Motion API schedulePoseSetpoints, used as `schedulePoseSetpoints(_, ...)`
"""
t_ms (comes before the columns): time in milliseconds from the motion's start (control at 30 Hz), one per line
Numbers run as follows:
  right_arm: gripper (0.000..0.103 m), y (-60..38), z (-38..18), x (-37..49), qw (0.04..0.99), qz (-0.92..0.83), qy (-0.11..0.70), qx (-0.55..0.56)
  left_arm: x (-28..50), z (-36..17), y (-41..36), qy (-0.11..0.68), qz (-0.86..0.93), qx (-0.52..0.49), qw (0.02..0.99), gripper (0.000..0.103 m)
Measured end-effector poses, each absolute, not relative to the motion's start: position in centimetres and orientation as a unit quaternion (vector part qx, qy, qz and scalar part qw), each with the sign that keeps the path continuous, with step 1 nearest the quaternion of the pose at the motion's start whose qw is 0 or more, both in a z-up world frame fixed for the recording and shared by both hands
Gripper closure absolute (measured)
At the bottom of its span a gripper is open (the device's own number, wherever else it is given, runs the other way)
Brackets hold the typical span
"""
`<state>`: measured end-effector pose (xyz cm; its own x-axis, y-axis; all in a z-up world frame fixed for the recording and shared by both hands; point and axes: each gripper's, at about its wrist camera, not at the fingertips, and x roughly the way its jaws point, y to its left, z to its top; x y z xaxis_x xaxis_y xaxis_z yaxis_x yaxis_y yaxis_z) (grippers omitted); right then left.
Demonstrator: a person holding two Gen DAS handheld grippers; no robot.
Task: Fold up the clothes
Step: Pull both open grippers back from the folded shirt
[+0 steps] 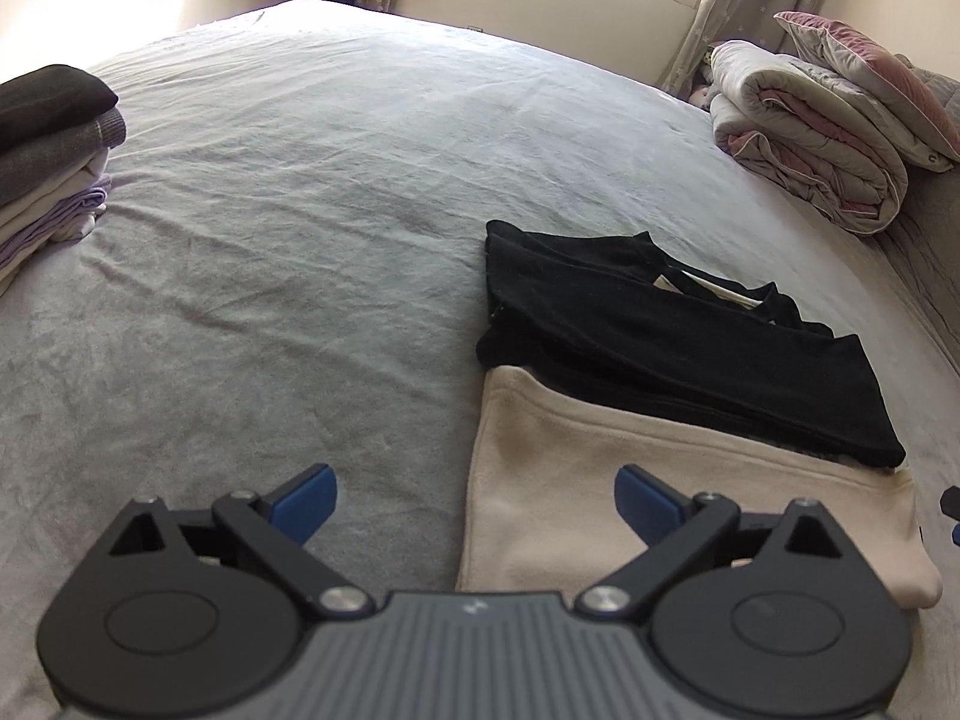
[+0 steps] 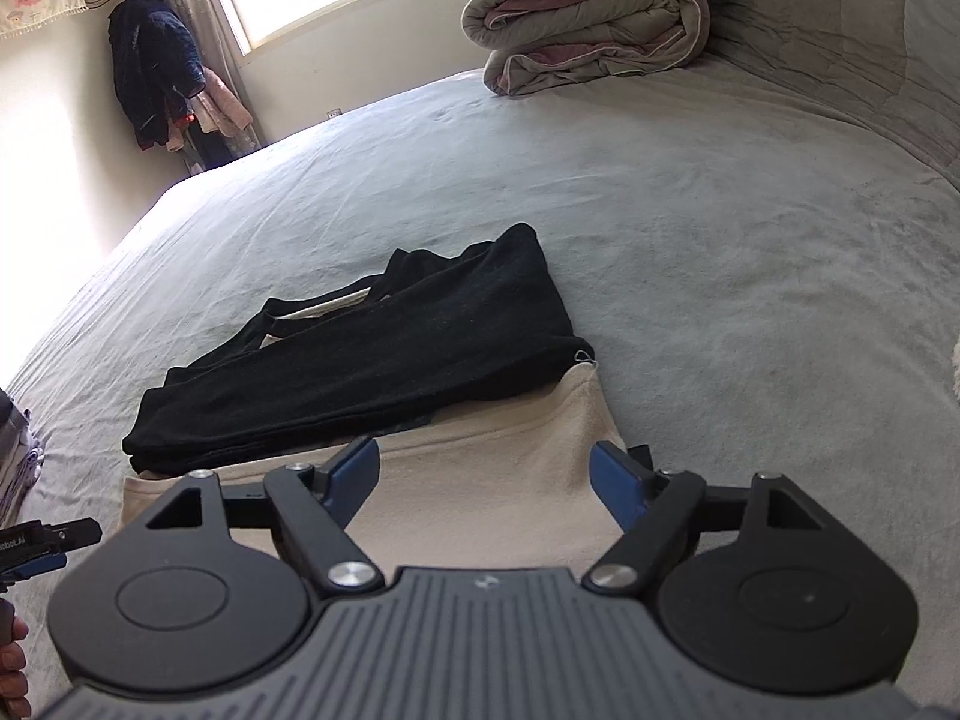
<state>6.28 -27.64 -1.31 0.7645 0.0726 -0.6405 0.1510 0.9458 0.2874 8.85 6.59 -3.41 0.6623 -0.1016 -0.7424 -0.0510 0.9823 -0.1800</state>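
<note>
A garment with a cream body [image 1: 660, 492] and black sleeves folded across it [image 1: 660, 336] lies flat on the grey bed sheet [image 1: 300, 240]. My left gripper [image 1: 474, 504] is open and empty, hovering over the garment's near left edge. In the right wrist view the same cream body [image 2: 498, 480] and black sleeves [image 2: 390, 366] lie ahead. My right gripper [image 2: 486, 474] is open and empty, just above the cream hem. The left gripper's tip [image 2: 48, 540] shows at the far left of the right wrist view.
A stack of folded clothes [image 1: 48, 144] sits at the bed's left. A rolled quilt [image 1: 804, 138] and a pillow [image 1: 870, 72] lie at the far right; the quilt also shows in the right wrist view [image 2: 588, 18]. Hanging clothes [image 2: 162, 72] stand by the window.
</note>
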Motion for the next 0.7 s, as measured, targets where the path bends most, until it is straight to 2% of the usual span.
schedulePoseSetpoints(200,0.013,-23.2,-1.7,6.8,0.921,0.057,0.347,0.166,9.0,-3.7,4.3,0.41,-0.021,-0.064,0.91,0.001)
schedulePoseSetpoints(367,0.007,-19.5,-1.7,6.6,0.924,0.099,0.35,0.118,8.5,-3.5,2.9,0.401,-0.038,-0.038,0.915,0.001)
schedulePoseSetpoints(500,0.005,-19.6,-1.7,6.6,0.929,0.089,0.347,0.092,8.4,-3.4,3.9,0.407,-0.043,-0.043,0.912,0.001)
schedulePoseSetpoints(700,0.005,-23.6,-1.9,6.6,0.923,0.044,0.36,0.127,8.4,-3.5,7.4,0.434,-0.069,-0.097,0.893,0.001)
